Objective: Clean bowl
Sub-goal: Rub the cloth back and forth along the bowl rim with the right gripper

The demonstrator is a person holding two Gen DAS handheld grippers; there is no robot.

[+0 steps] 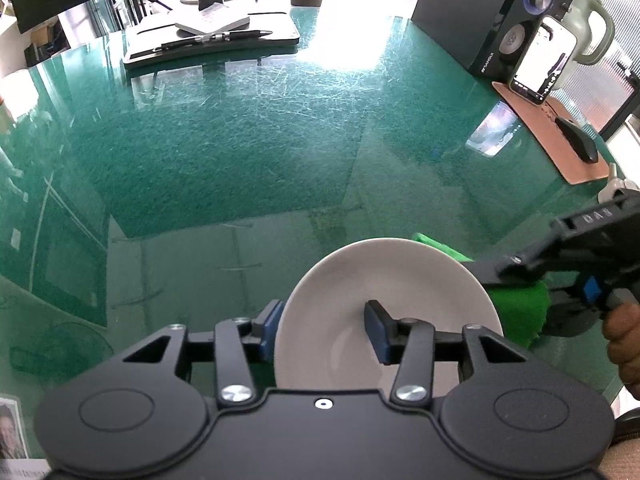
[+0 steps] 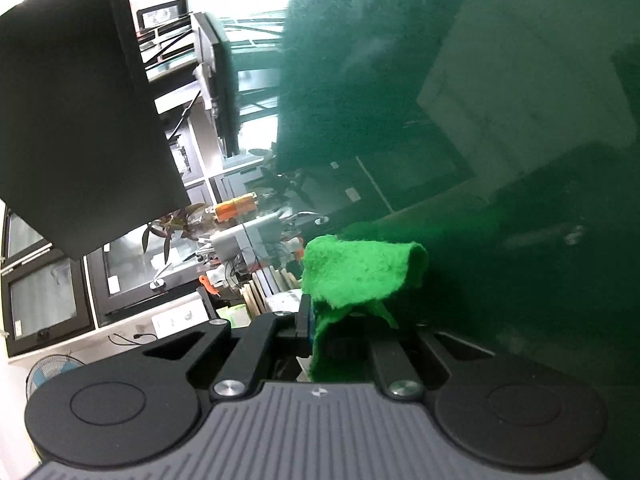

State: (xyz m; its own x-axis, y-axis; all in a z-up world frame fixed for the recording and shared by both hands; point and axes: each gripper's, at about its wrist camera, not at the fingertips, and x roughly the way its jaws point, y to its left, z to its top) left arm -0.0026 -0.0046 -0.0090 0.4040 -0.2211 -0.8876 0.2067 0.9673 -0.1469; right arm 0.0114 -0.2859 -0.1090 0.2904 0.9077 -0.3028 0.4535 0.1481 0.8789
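Bowl [image 1: 384, 304] sits bottom centre of the left wrist frame, white, tilted up on edge, clamped by the left claw [image 1: 326, 330] — one blue pad outside the rim at left, the other pad inside the bowl. Inner face looks plain white from here.

Green cloth [image 1: 520, 308] is right of the bowl, touching or just behind its right rim; part of it pokes out above the rim too. Right claw [image 1: 516, 272] comes in from the right edge of that frame, closed on the cloth, with the person's hand [image 1: 624, 344] behind it at lower right.

Right wrist frame: view is rolled sideways. Right claw [image 2: 344, 332] clamped on the cloth [image 2: 360, 276], which bunches up over the fingers in lower centre and hides the right finger. Bowl not visible there.

Surface [image 1: 240, 140] is green glass, scratched, reflective, fills most of the left wrist frame. Upper left: a black tray [image 1: 212, 44] with a notepad [image 1: 214, 20] and pen [image 1: 232, 35]. Upper right: speaker [image 1: 508, 24], phone [image 1: 546, 60] propped up with screen lit, brown mat [image 1: 548, 132] with a mouse [image 1: 578, 140] on it. Jug [image 1: 588, 28] behind the phone.
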